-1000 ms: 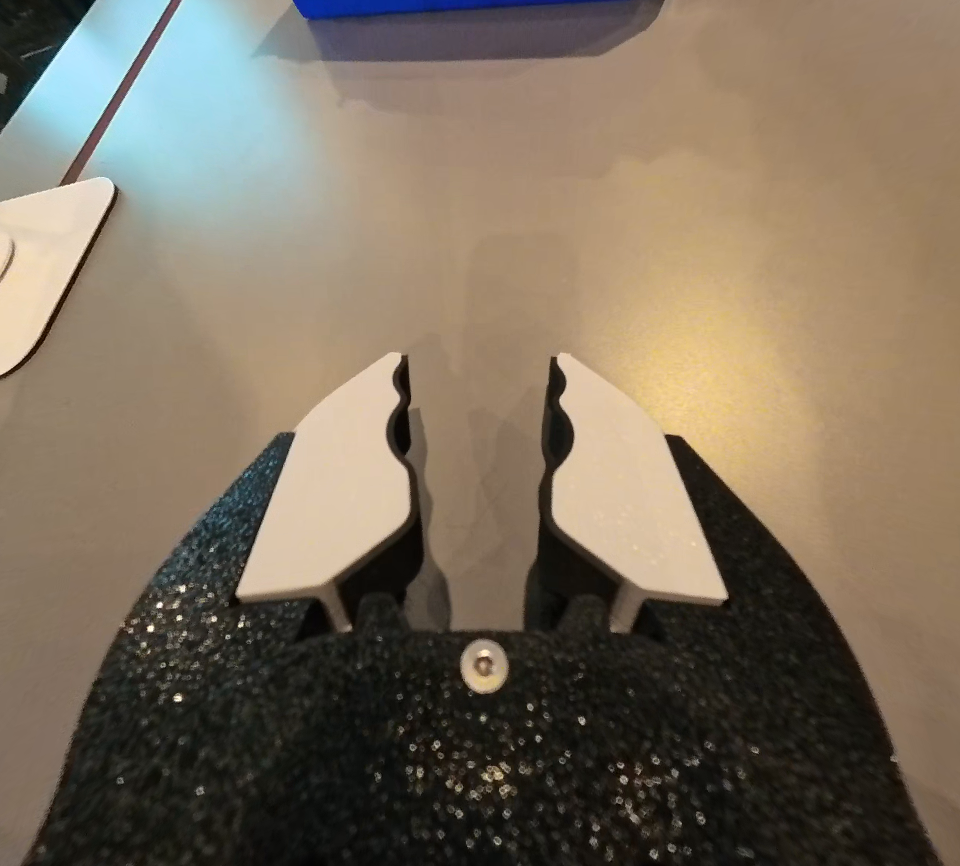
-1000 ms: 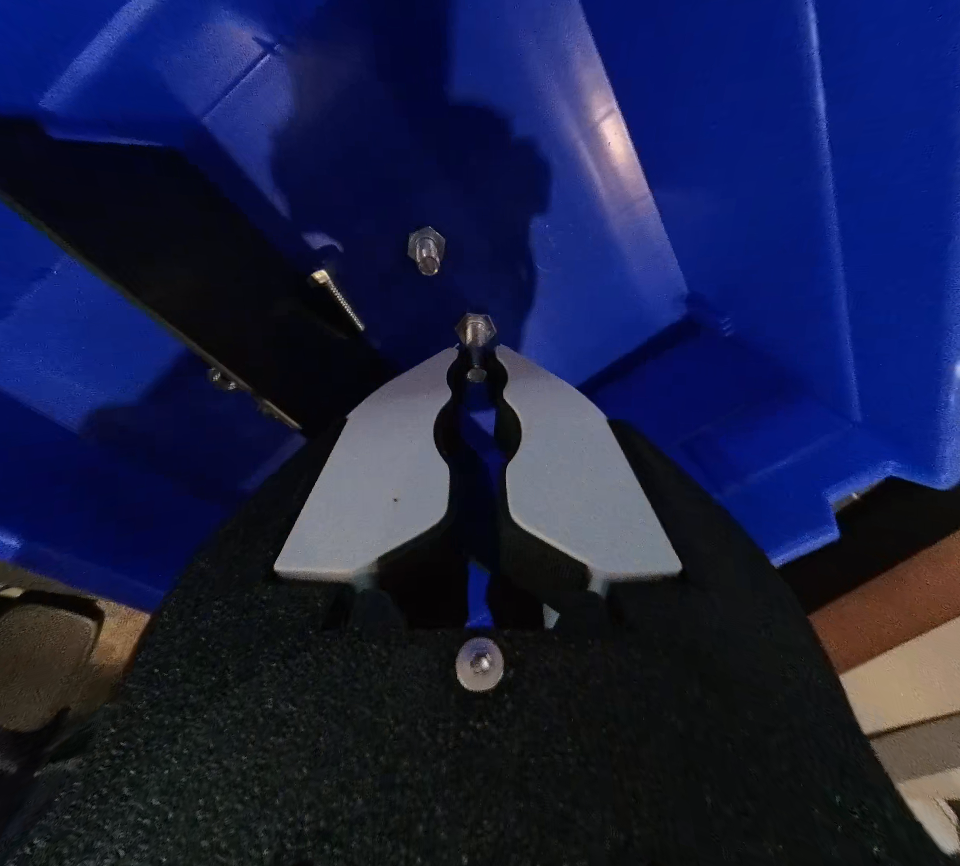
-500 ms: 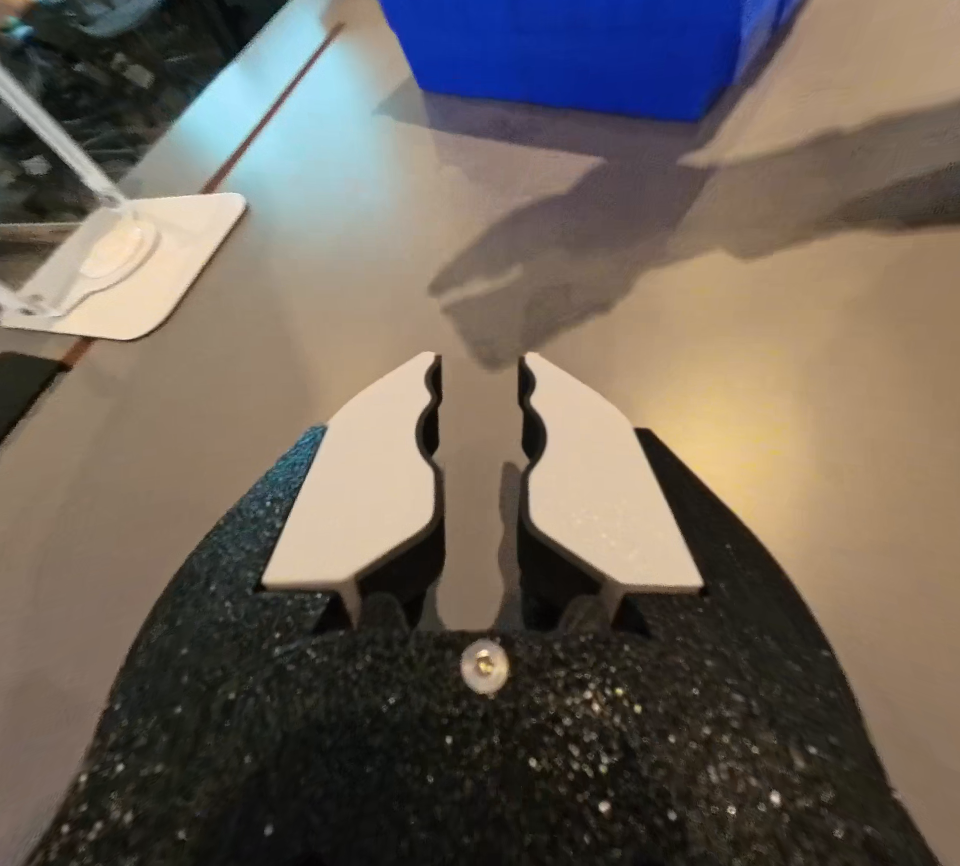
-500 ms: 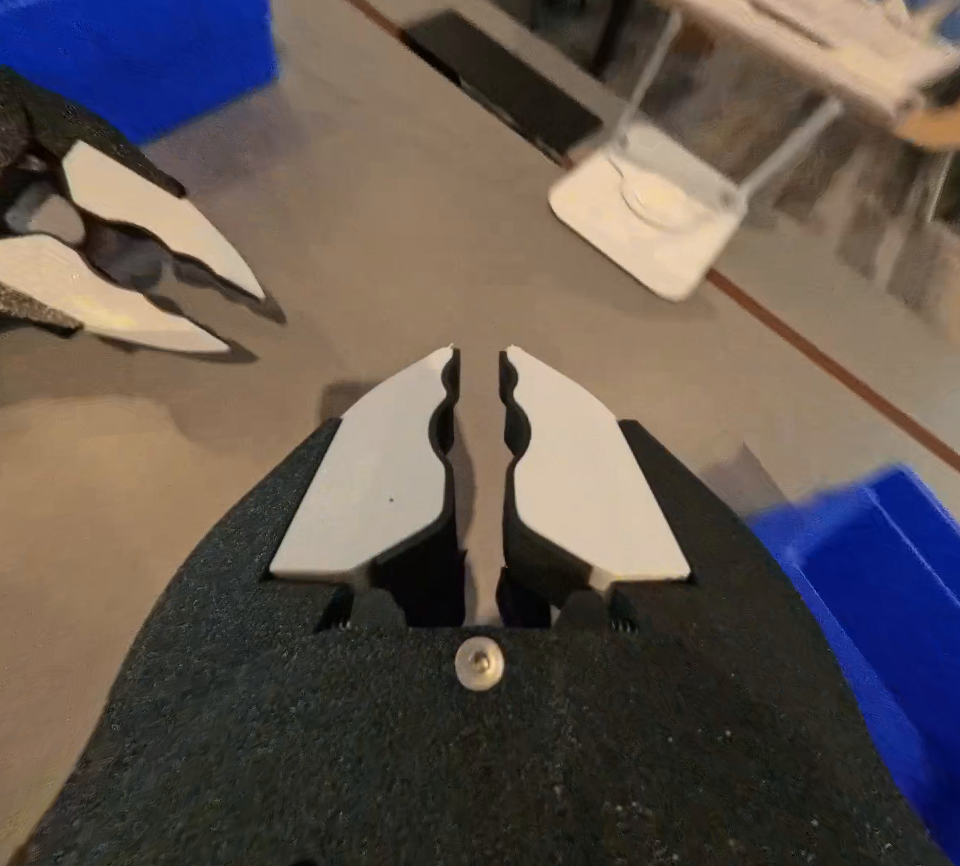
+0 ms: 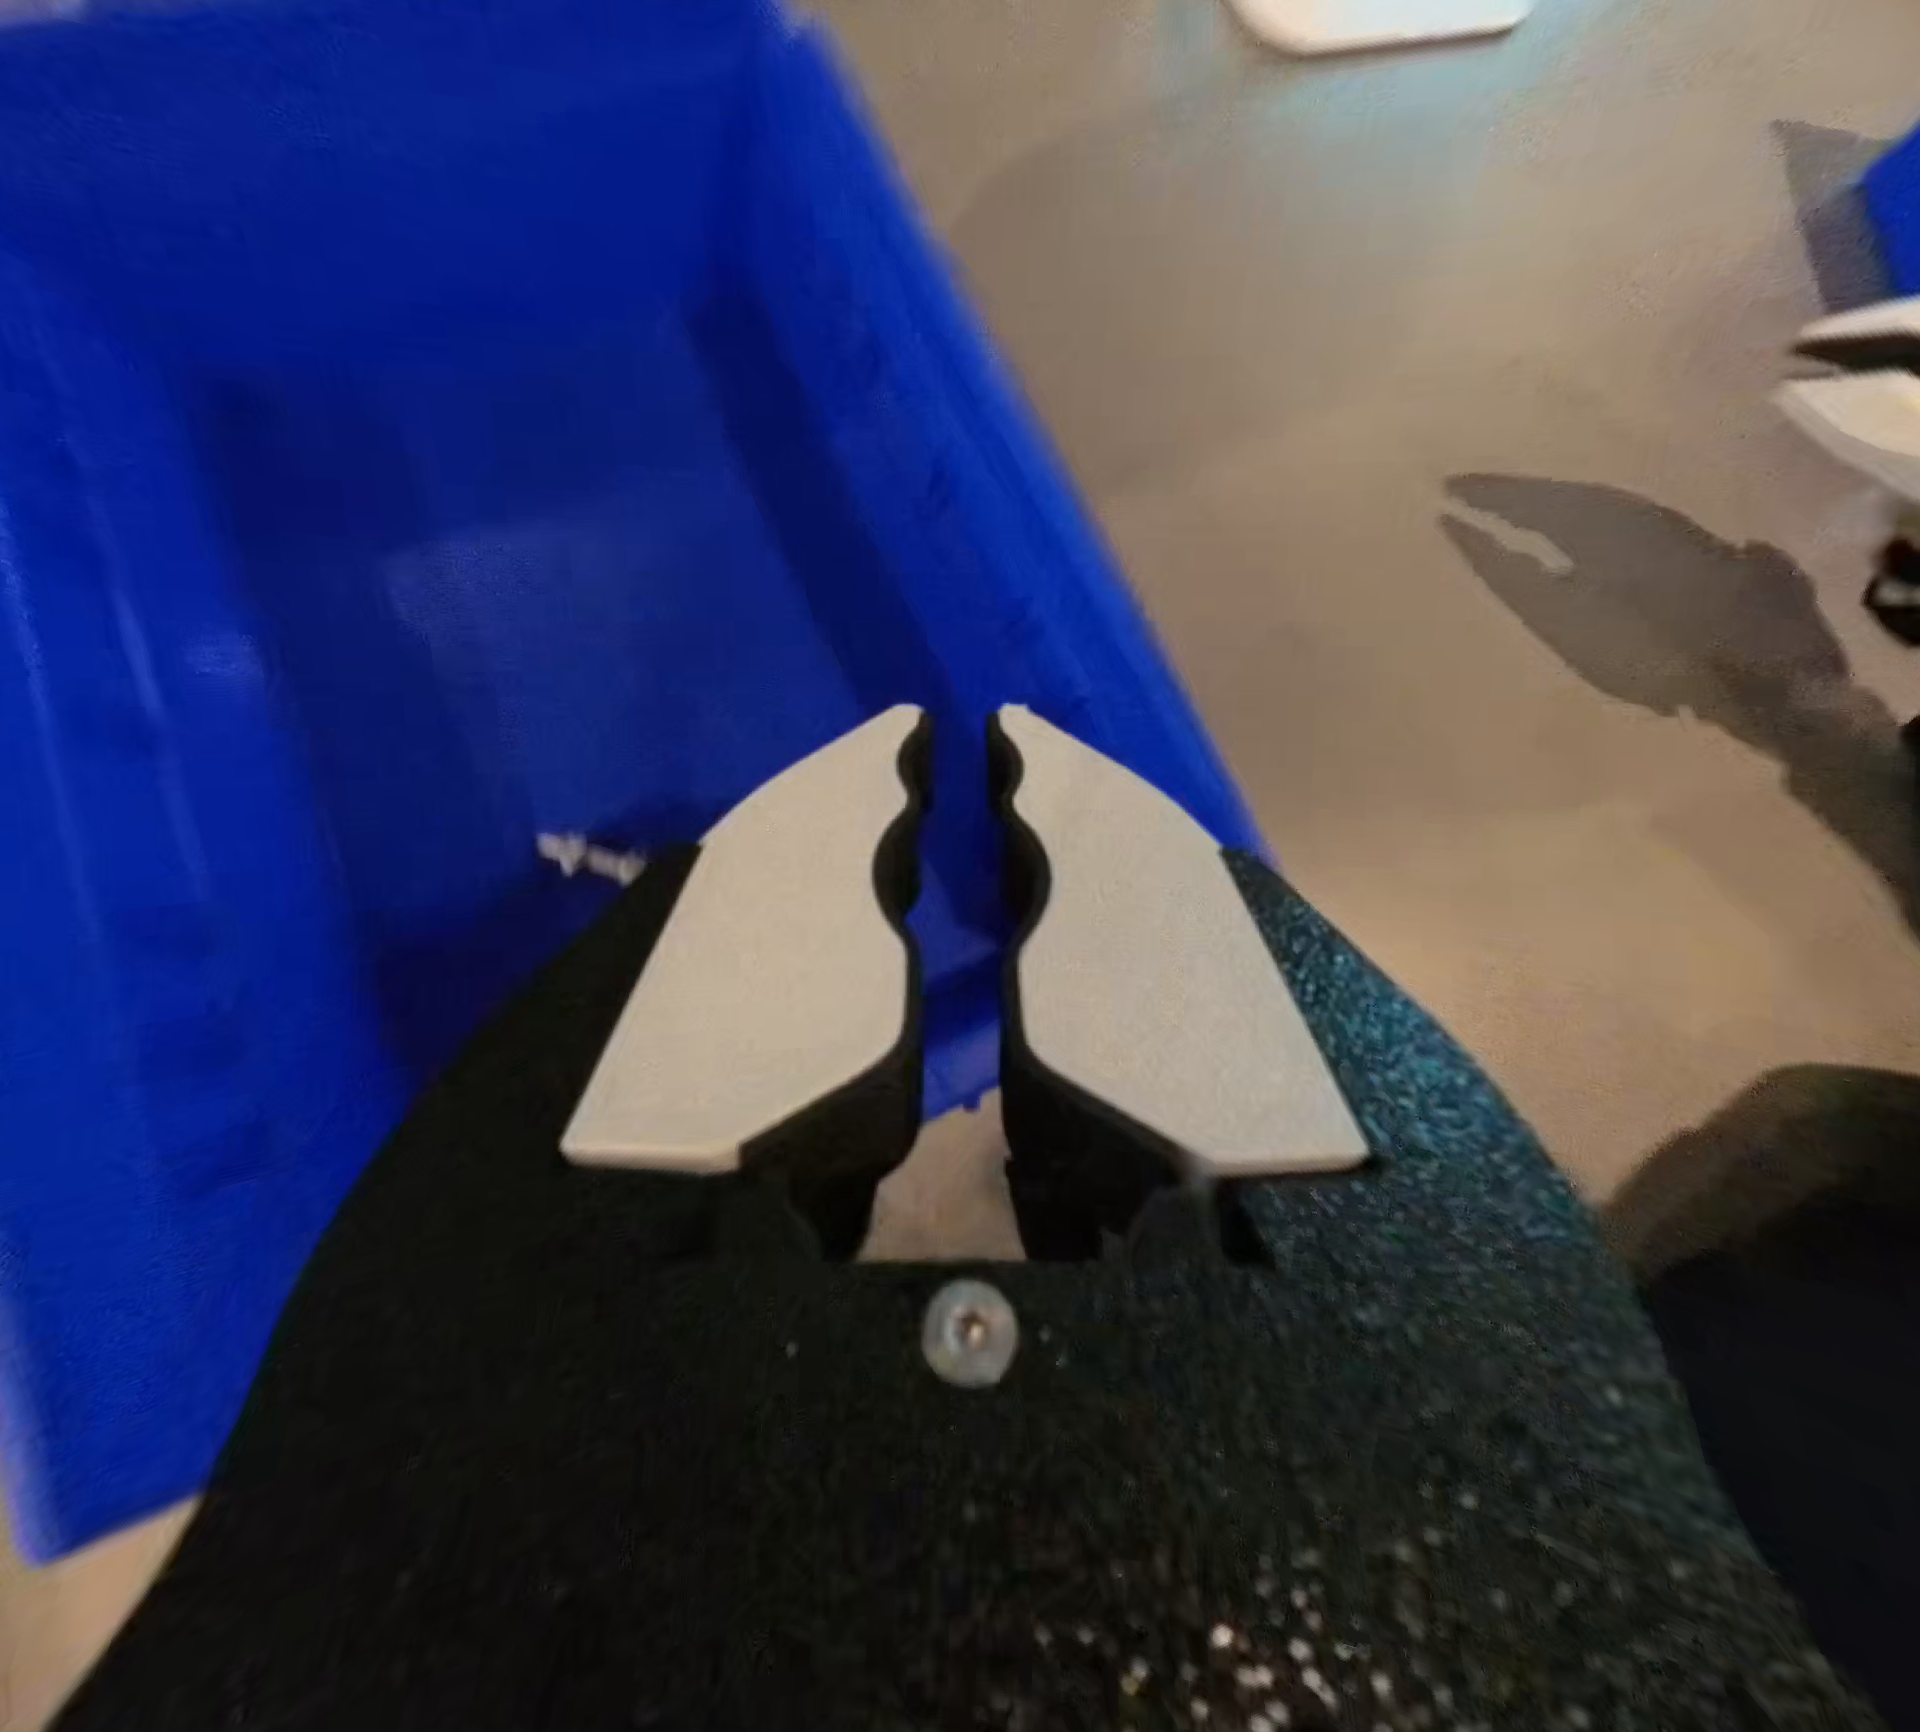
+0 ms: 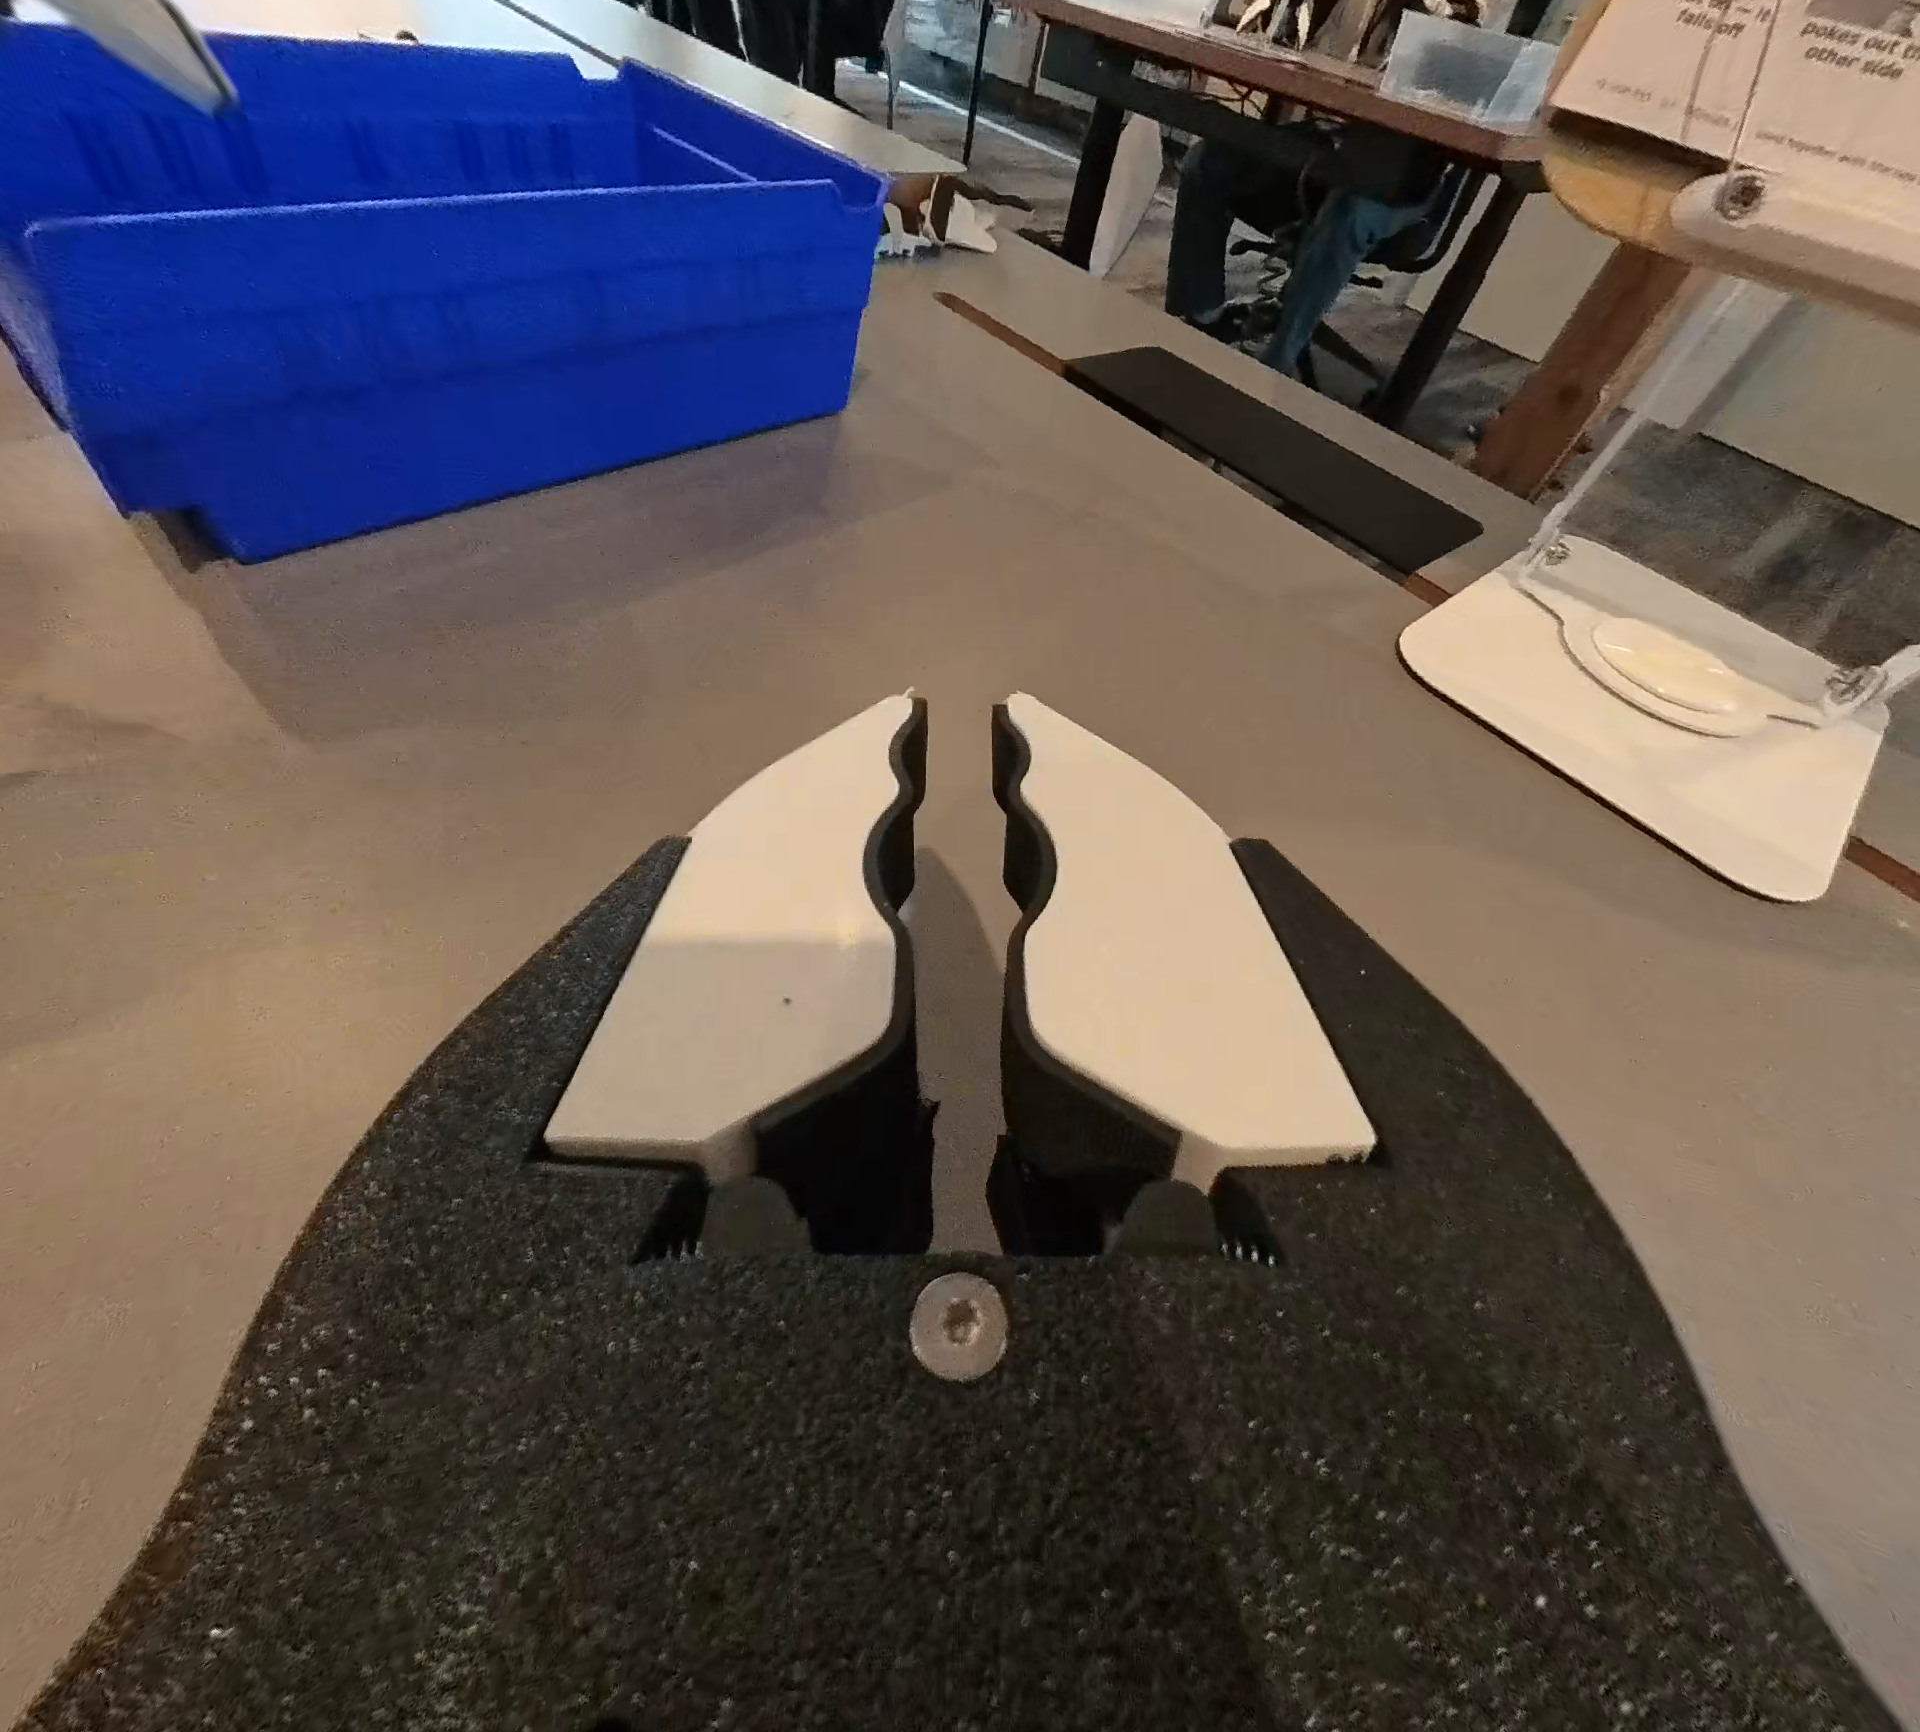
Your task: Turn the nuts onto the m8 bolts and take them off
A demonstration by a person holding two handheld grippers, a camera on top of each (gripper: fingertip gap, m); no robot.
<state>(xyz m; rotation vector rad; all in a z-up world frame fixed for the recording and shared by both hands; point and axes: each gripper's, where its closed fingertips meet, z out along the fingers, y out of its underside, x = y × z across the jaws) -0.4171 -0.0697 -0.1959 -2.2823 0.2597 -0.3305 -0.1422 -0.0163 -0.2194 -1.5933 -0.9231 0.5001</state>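
Note:
My left gripper (image 5: pixel 958 726) hovers over the right wall of a blue bin (image 5: pixel 364 435). Its jaws stand a little apart with nothing between them. The view is blurred; a small pale speck (image 5: pixel 587 861) lies on the bin's floor and I cannot tell what it is. My right gripper (image 6: pixel 958 711) is low over the grey table (image 6: pixel 520 747), its jaws a little apart and empty. The blue bin also shows in the right wrist view (image 6: pixel 447 332), far left, with a finger of the left gripper (image 6: pixel 114 20) above it. No bolt or nut shows clearly.
A white stand base (image 6: pixel 1662 726) with a clear upright sits on the table at the right, and a black mat (image 6: pixel 1278 456) lies behind it. The right gripper's fingers (image 5: pixel 1860 394) show at the right edge of the left wrist view. Other tables stand behind. The grippers' ends are close to 30 cm from one another.
The right gripper was shut on a bolt with a nut inside the bin; it has left the bin without it and now hangs over the table. The left gripper swung to the bin, its jaws narrowing.

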